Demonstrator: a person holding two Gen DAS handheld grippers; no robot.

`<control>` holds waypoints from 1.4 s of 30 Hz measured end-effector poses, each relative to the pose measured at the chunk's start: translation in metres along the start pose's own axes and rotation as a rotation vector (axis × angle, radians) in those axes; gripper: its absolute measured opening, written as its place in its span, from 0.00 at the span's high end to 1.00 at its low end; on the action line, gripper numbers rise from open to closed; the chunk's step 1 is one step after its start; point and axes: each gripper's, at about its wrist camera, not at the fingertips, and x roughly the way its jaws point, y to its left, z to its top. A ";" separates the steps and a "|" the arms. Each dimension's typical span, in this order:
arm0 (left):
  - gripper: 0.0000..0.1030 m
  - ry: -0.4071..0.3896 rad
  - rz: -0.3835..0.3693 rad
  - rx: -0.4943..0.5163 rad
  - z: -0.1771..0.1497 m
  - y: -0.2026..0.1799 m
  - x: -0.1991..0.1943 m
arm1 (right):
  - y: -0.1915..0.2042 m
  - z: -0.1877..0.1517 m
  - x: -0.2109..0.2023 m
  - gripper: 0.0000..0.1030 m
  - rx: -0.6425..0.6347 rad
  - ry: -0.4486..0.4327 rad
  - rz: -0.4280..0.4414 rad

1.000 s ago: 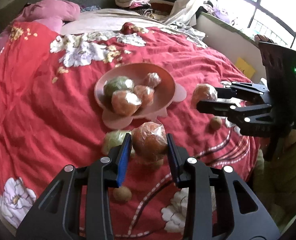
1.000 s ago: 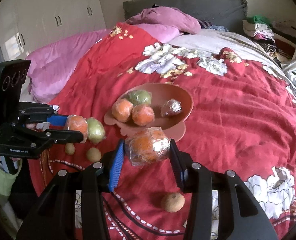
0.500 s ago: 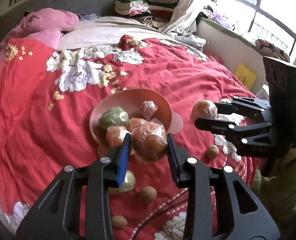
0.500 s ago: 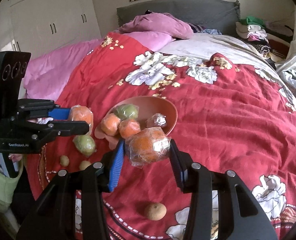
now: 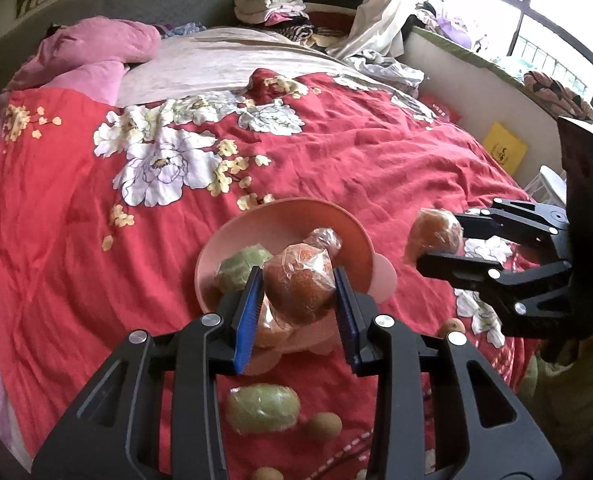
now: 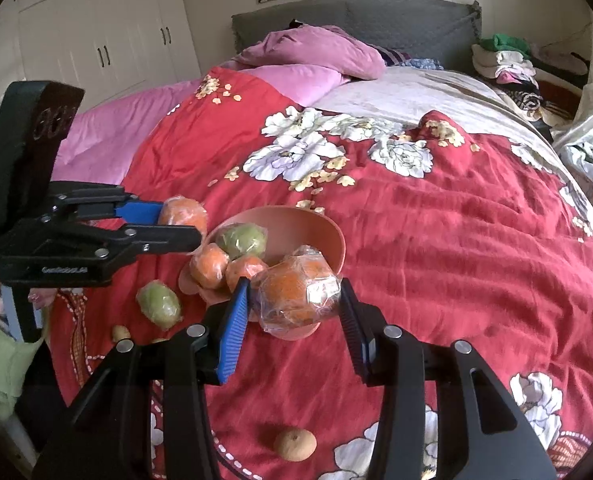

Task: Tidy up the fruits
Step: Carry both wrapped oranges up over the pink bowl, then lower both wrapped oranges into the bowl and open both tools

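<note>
Both your grippers have carried over to the pink bowl (image 5: 232, 236): left gripper (image 5: 298, 292) clamps a wrapped orange (image 5: 296, 284) above its near rim, right gripper (image 6: 294, 298) clamps another wrapped orange (image 6: 296, 292). Release next.

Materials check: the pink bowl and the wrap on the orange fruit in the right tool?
Pink round bowl: looks like matte moulded plastic, with an even colour and a smooth thin rim; could be ceramic.
Wrap on the orange fruit in the right tool: clear thin film, probably plastic; glossy, creased, with white glints.
</note>
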 end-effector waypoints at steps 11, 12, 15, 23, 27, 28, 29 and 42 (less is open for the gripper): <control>0.74 0.038 0.000 -0.042 0.032 0.027 0.020 | 0.008 0.025 0.019 0.59 -0.058 0.018 0.004; 0.74 0.045 -0.001 -0.045 0.036 0.029 0.023 | 0.008 0.025 0.021 0.59 -0.058 0.021 0.007; 0.74 0.064 -0.011 -0.046 0.044 0.034 0.030 | 0.011 0.021 0.030 0.59 -0.063 0.043 0.015; 0.74 0.169 -0.099 -0.067 0.050 0.034 0.066 | 0.017 0.014 0.049 0.59 -0.079 0.080 0.014; 0.74 0.208 -0.117 -0.072 0.049 0.034 0.081 | 0.022 0.012 0.056 0.59 -0.090 0.092 0.019; 0.74 0.218 -0.123 -0.073 0.049 0.033 0.084 | 0.023 0.011 0.057 0.59 -0.093 0.093 0.020; 0.74 0.221 -0.122 -0.072 0.049 0.033 0.085 | 0.024 0.011 0.058 0.59 -0.092 0.094 0.021; 0.74 0.249 -0.108 -0.073 0.054 0.036 0.100 | 0.024 0.007 0.071 0.59 -0.105 0.117 -0.020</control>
